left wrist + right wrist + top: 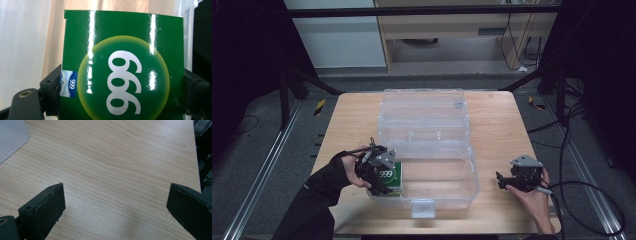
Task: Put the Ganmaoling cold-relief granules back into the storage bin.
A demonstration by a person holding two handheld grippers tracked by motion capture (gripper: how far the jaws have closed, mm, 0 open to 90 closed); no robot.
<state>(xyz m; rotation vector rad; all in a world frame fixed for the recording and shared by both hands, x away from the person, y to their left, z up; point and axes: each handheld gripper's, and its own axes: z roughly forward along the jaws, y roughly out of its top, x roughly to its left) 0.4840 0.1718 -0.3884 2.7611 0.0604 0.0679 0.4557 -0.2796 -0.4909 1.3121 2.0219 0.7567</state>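
Observation:
A glossy green carton (394,174) printed with a white "999" stands at the front left corner of a clear plastic storage box (472,171). My left gripper (382,183) points down over that corner and is shut on the carton. In the left gripper view the green carton (125,67) spans the space between both black jaws, and the left gripper (123,100) presses on its two sides. My right gripper (501,181) rests low over the table to the right of the clear box. The right gripper (115,210) stands open, with bare wood between its jaws.
The clear box's lid (422,107) lies open toward the back, and its latch (422,208) hangs at the front. The wooden table (497,127) ends close to the right gripper's side. Cables (592,195) trail on the floor at right.

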